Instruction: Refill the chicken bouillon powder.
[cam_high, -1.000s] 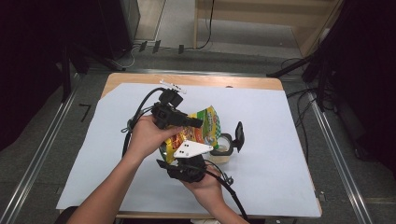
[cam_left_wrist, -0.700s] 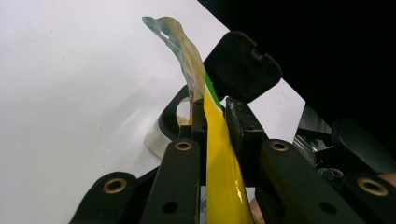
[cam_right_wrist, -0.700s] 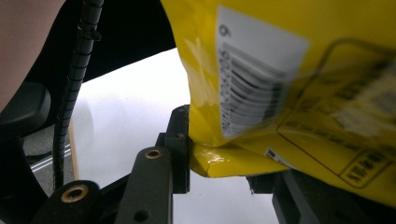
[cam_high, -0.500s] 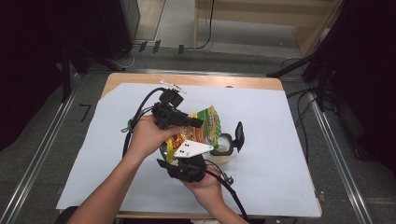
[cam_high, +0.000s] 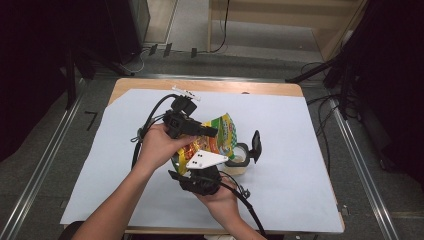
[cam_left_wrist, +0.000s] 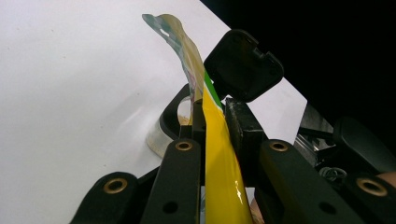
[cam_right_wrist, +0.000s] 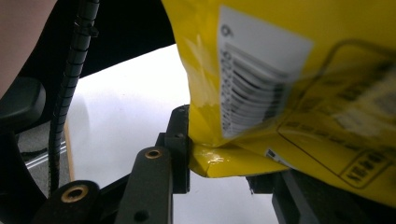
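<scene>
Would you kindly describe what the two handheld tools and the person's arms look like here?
Both tools are black. The left tool trails a black cable; the right tool carries a grey three-cornered plate with small dark dots and a ribbed black cable. Up close, the jaw links show brass-coloured rivets. The forearms are bare, with no sleeves or gloves.

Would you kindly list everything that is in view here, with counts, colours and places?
Snack bag: one, yellow with green and red print, held above the table's middle between both tongs.
Container: one, round and clear with a black flip lid standing open, on the sheet right of the bag.
Sheet: one, pale blue-white, covering most of the table.
Table: one, wooden, edge showing at the far side.
Left tongs: one, black, shut on the bag's edge.
Right tongs: one, black with grey plate, shut on the bag's lower corner.
Hands: two, entering from the bottom.
</scene>
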